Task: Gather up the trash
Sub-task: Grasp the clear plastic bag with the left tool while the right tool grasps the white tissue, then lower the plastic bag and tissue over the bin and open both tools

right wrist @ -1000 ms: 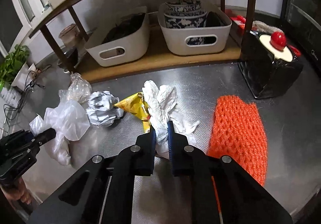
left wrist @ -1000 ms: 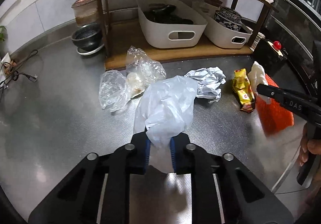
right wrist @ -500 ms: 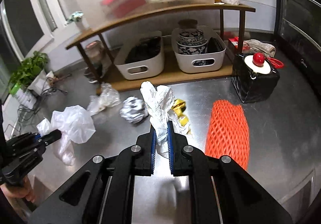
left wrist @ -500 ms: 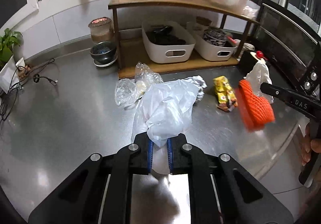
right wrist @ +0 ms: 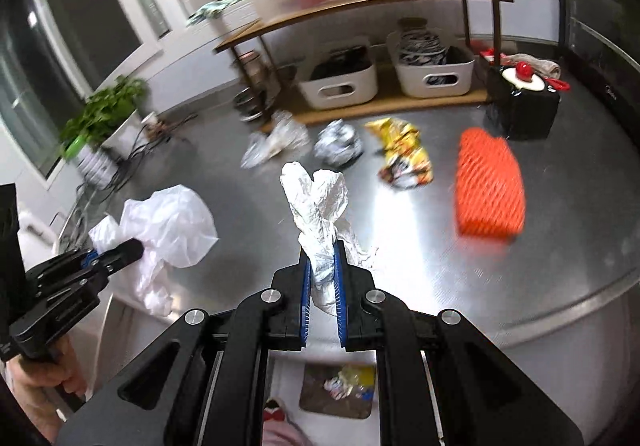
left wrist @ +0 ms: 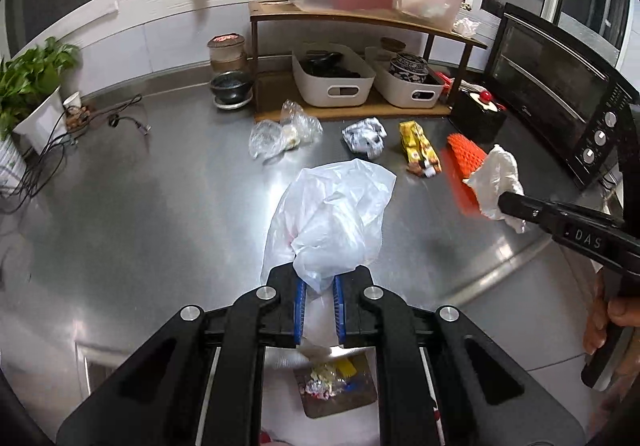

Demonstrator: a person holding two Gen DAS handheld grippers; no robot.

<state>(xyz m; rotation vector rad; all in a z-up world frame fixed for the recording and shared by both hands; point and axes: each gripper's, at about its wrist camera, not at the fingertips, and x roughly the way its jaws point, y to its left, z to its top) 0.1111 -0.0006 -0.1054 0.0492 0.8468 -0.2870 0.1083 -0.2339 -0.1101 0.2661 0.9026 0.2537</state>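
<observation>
1. The left claw is clamped on a white plastic bag, held above the steel surface.
2. The right claw pinches a crumpled white tissue, lifted off the surface.
3. A yellow wrapper and orange net lie on the surface.

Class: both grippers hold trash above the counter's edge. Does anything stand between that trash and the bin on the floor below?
Nothing visible does. The plastic bag and the tissue hang over the counter edge, and the bin shows open below, already holding scraps.
</observation>
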